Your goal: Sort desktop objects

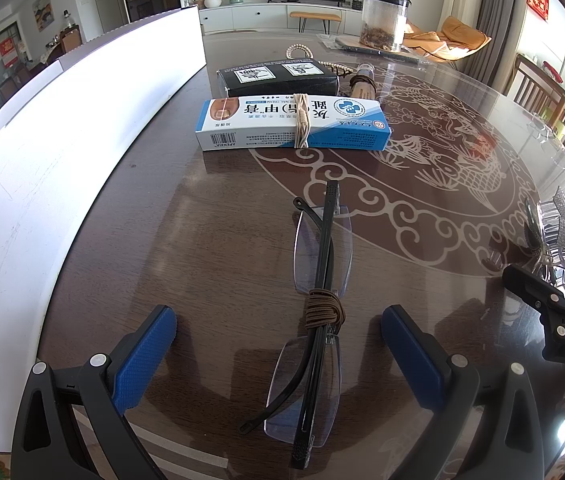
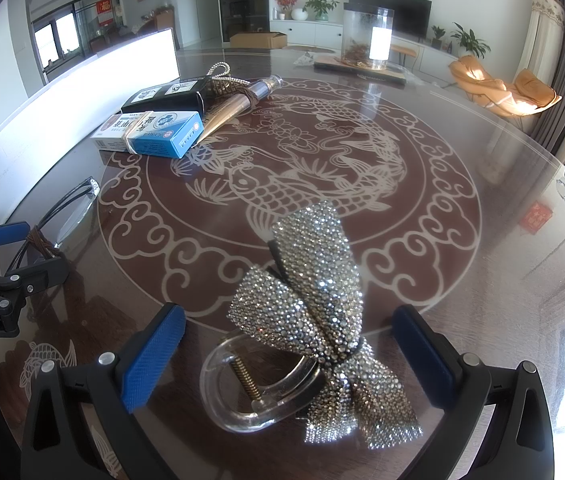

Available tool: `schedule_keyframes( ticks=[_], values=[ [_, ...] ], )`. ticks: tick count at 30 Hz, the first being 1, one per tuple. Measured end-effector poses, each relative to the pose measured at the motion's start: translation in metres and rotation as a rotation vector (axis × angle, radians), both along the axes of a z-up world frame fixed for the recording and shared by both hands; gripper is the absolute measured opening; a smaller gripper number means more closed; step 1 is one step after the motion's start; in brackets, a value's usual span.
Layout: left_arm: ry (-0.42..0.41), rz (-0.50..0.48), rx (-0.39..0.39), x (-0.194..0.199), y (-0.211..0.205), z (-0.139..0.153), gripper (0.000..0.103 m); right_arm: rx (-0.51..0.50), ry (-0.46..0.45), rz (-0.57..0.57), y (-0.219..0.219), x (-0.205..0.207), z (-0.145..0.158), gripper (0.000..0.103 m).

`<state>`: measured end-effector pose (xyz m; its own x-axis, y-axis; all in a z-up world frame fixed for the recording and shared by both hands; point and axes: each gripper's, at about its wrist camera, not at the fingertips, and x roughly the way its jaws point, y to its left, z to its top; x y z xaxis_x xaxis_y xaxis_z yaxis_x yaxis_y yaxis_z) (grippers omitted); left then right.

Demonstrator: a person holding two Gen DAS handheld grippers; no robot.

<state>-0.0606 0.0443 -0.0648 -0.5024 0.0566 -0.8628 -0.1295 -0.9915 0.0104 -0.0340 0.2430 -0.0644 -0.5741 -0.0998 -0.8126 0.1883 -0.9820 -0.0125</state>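
Left wrist view: left gripper (image 1: 278,356) jaws spread either side of folded glasses (image 1: 314,320) lying on the glass table (image 1: 422,184). Right gripper (image 2: 288,360) jaws spread around a rhinestone bow clip (image 2: 318,320). Clear jar (image 2: 366,38), brown contents, stands at the far edge.

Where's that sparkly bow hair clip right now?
The hair clip lies on the glass table, between the open right gripper's fingers, with the glasses to its left.
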Motion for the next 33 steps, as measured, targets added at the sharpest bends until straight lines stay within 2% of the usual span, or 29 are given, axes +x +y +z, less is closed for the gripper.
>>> schedule_keyframes(
  ticks=[14, 17, 19, 20, 25, 27, 29, 31, 33],
  values=[
    [-0.007, -0.003, 0.005, -0.001, -0.001, 0.0, 0.103, 0.0, 0.0, 0.0, 0.001, 0.0, 0.0, 0.103],
    [-0.08, -0.096, 0.02, -0.008, -0.004, 0.002, 0.103, 0.0, 0.0, -0.001, 0.0, 0.0, 0.0, 0.103],
    [-0.134, -0.17, 0.08, -0.009, -0.017, 0.007, 0.103, 0.0, 0.0, -0.001, 0.001, 0.0, 0.0, 0.103],
    [-0.154, -0.173, 0.118, -0.008, -0.028, 0.009, 0.103, 0.0, 0.0, -0.001, 0.001, 0.0, 0.0, 0.103],
    [-0.171, -0.074, 0.314, -0.005, -0.084, 0.017, 0.103, -0.001, 0.0, -0.001, 0.0, 0.0, 0.0, 0.103],
    [-0.151, -0.085, 0.334, 0.001, -0.082, 0.022, 0.103, 0.0, 0.0, -0.002, 0.001, 0.0, 0.0, 0.103],
    [-0.122, -0.146, 0.281, 0.006, -0.061, 0.026, 0.103, -0.001, 0.0, -0.002, 0.0, 0.0, 0.0, 0.103],
    [-0.085, -0.199, 0.142, 0.005, -0.03, 0.027, 0.103, -0.001, 0.0, -0.002, 0.001, 0.0, 0.0, 0.103],
    [-0.074, -0.203, 0.007, -0.002, -0.005, 0.02, 0.103, -0.011, 0.001, -0.002, 0.002, 0.0, 0.0, 0.103]
  ],
)
